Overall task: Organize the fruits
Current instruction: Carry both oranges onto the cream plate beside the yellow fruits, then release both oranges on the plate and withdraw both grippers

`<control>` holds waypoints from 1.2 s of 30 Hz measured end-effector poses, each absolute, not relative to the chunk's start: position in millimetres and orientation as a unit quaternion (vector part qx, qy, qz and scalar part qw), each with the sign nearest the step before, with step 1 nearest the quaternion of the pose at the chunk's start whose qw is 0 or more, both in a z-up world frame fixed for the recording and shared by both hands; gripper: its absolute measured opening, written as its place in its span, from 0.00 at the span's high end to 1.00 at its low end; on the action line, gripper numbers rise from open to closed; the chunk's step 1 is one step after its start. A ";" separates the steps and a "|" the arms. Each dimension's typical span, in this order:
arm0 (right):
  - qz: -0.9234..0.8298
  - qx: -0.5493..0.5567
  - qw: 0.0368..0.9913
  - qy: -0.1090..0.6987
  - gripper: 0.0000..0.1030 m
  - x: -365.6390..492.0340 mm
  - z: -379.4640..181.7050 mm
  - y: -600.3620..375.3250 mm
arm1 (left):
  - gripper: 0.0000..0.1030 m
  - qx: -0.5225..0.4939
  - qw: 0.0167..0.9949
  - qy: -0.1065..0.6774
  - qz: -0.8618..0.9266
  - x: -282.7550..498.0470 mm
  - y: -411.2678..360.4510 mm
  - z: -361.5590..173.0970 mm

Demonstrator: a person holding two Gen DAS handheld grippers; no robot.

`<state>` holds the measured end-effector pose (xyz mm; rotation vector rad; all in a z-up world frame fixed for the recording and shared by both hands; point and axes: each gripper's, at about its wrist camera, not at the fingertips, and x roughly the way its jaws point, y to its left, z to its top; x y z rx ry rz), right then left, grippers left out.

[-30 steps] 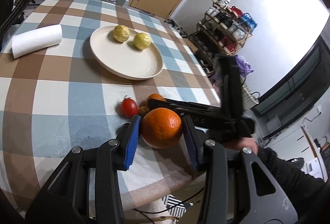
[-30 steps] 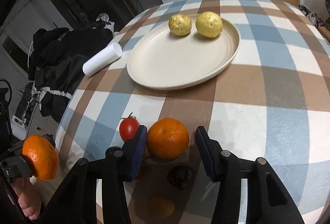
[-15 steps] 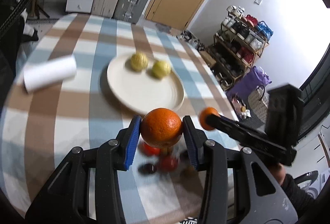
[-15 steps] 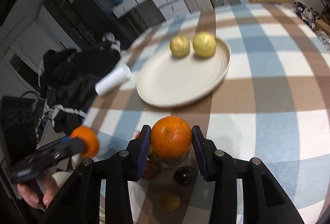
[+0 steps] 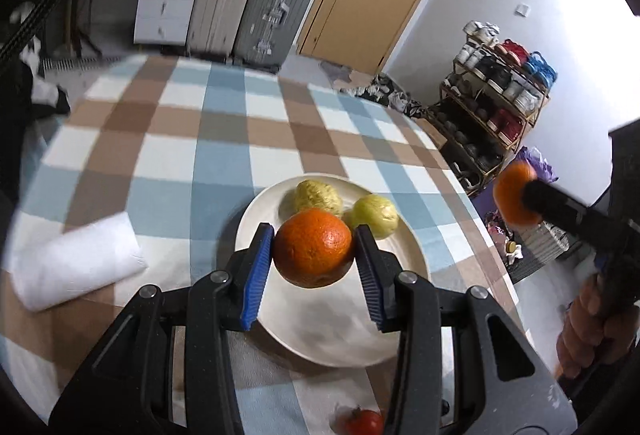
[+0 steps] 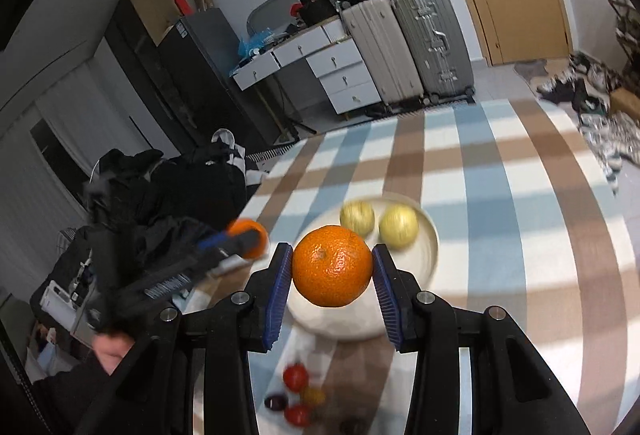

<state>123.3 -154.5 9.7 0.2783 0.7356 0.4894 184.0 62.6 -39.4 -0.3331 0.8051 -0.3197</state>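
The left gripper (image 5: 314,253) pinches an orange (image 5: 313,248) between its blue pads, held in the air over the cream plate (image 5: 340,335). The right gripper (image 6: 331,267) has just been closing and now clamps a second orange (image 6: 331,266), likewise lifted above the plate. Two yellow-green fruits (image 5: 318,197) sit on the plate's far side, at twelve o'clock from both jaws. A red tomato (image 5: 362,423) and other small fruits (image 6: 296,395) lie on the checked tablecloth (image 5: 224,159) at six o'clock. A white paper roll (image 5: 76,263) lies at nine o'clock of the left gripper.
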 end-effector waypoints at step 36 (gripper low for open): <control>0.256 0.052 0.836 0.483 0.49 259.5 -73.1 -46.4 | 0.41 -0.213 0.863 0.431 -0.157 226.0 70.1 -87.6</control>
